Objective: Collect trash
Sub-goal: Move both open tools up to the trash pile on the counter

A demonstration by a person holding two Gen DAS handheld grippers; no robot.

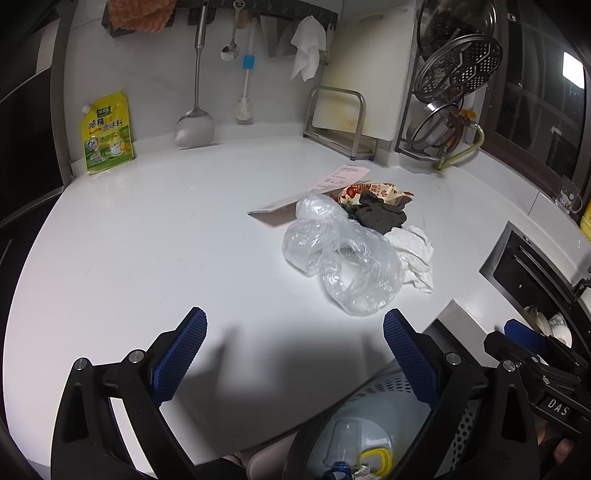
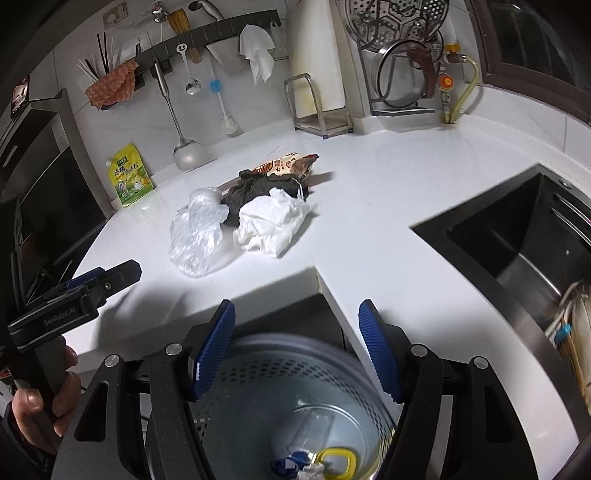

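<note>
A trash pile lies on the white counter (image 1: 147,240): a clear plastic bag (image 1: 343,258), crumpled white tissue (image 1: 415,254), a dark cloth (image 1: 376,214), a red snack wrapper (image 1: 373,192) and a pink receipt (image 1: 347,175). The pile shows in the right wrist view too: bag (image 2: 197,232), tissue (image 2: 269,221), cloth (image 2: 258,190), wrapper (image 2: 284,166). My left gripper (image 1: 293,339) is open and empty, above the counter short of the bag. My right gripper (image 2: 297,328) is open and empty, over a perforated trash bin (image 2: 295,387) below the counter edge. The bin (image 1: 373,424) holds a clear cup, a yellow ring and scraps.
A yellow seasoning pouch (image 1: 107,134) stands at the back left. Ladle, spoon and brush hang on the wall rail (image 2: 207,33). A cutting board rack (image 1: 340,122) and pot-lid rack (image 1: 454,92) stand at the back right. A dark sink (image 2: 517,240) is to the right.
</note>
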